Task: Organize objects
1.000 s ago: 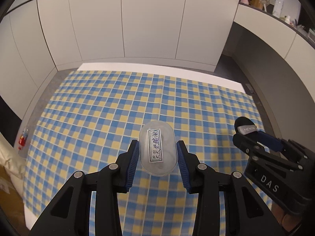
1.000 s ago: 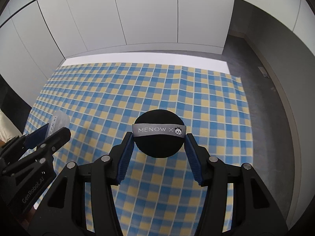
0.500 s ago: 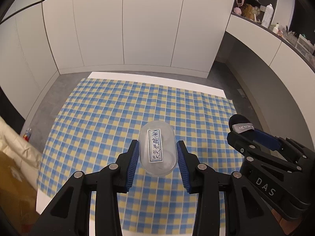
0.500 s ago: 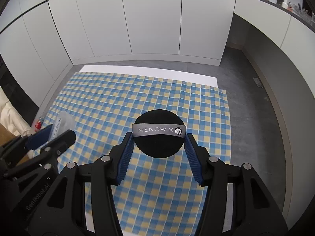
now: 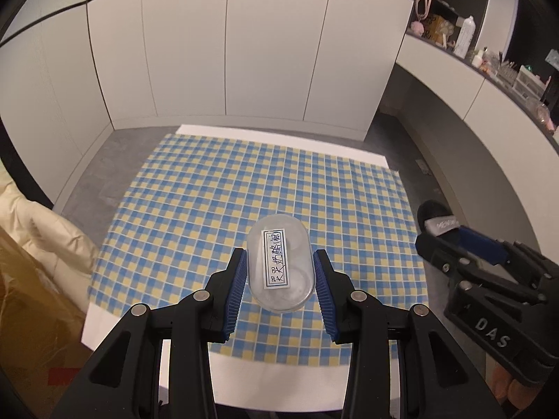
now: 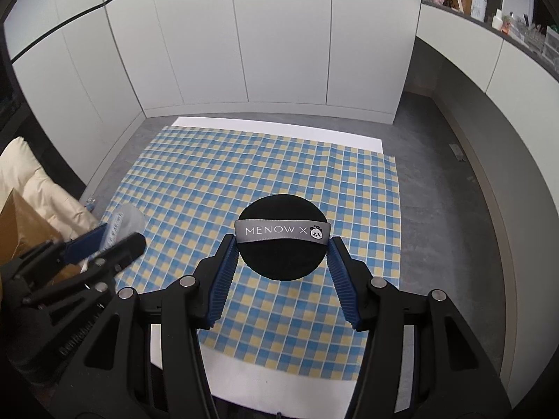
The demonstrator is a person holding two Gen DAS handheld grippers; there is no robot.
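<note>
My left gripper (image 5: 279, 262) is shut on a clear oval plastic case (image 5: 279, 262) with a white handwritten label, held high above the table. My right gripper (image 6: 283, 241) is shut on a round black powder puff (image 6: 282, 241) with a grey "MENOW X" ribbon, also held high. The right gripper and its puff (image 5: 438, 218) show at the right of the left wrist view. The left gripper and the case (image 6: 124, 225) show at the left of the right wrist view.
Below lies a white table with a blue and yellow checked cloth (image 5: 244, 188). White cabinet doors (image 5: 265, 45) stand behind it. A cream cushion (image 5: 42, 230) and a brown cardboard box (image 5: 28, 314) are at the left. A shelf with bottles (image 5: 464, 35) runs at the upper right.
Both grippers have risen and pulled back with their objects still held. The table looks smaller and farther, and its near white edge has come into view.
</note>
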